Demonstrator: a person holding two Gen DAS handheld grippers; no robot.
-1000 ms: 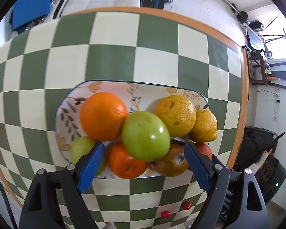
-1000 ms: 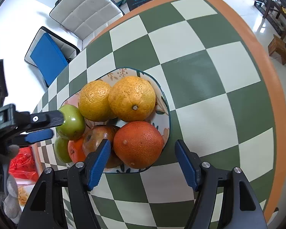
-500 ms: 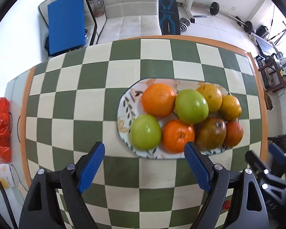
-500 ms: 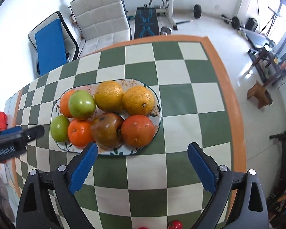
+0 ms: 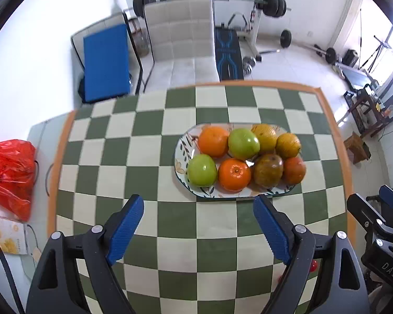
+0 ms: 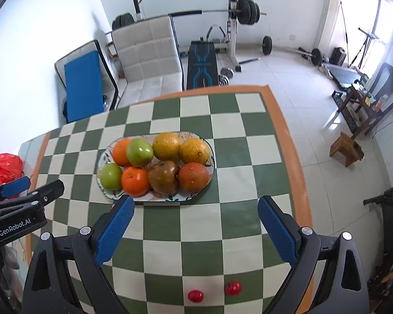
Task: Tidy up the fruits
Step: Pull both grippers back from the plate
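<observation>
An oval patterned plate (image 5: 182, 154) (image 6: 104, 193) on the green-and-cream checked table holds several fruits: two green apples (image 5: 202, 170) (image 6: 140, 152), oranges (image 5: 234, 174) (image 6: 135, 181), yellowish citrus (image 5: 288, 145) (image 6: 194, 150) and a brownish fruit (image 5: 268, 170) (image 6: 163, 176). My left gripper (image 5: 199, 206) hangs open above the table, short of the plate's near rim, empty. My right gripper (image 6: 194, 208) is also open and empty, near the plate's front right. Two small red fruits (image 6: 195, 295) (image 6: 233, 287) lie on the table near the front edge.
A red plastic bag (image 5: 9, 175) and a printed packet (image 5: 5, 238) sit left of the table. Beyond the far edge stand a padded white chair (image 5: 180, 39), a blue mat (image 5: 104, 62) and weight equipment (image 6: 245, 9). A wooden stool (image 6: 347, 150) stands on the floor right.
Both grippers have pulled back and risen away from the plate, so the whole table and room now show. The fruits have stayed in place on the plate.
</observation>
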